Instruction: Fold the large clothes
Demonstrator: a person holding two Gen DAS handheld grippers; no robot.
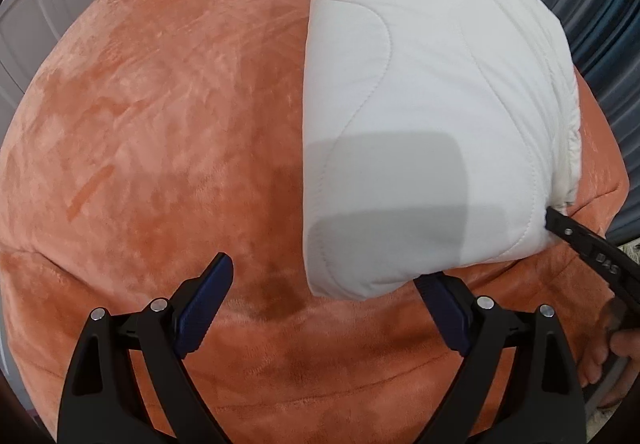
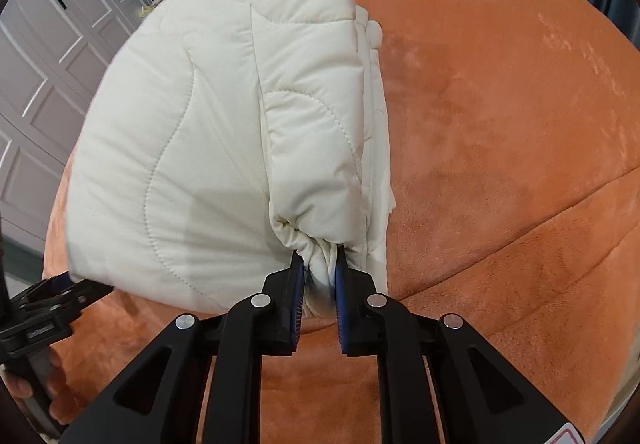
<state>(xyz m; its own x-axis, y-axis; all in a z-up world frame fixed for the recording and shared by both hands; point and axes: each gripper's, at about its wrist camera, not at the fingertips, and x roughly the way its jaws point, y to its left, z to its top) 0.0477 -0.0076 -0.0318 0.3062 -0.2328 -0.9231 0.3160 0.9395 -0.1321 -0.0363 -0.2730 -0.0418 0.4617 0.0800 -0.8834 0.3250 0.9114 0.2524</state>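
While the folded white quilt (image 2: 192, 131) lies at centre frame on the orange bedspread (image 2: 500, 123), your right gripper (image 2: 320, 276) pinches its bunched lower corner; your left gripper (image 1: 324, 296) gapes empty at the near edge. Soft, bulky: grab thick corners. Wardrobe doors (image 2: 52, 55) stand upper left, clear.

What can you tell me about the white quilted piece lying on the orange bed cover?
The white quilted piece is padded, off-white, stitched in wavy lines and folded into a thick bundle with layered edges along one side. It lies on the orange plush cover. The right gripper is shut on its bunched near corner; the left gripper is open at the other near corner.
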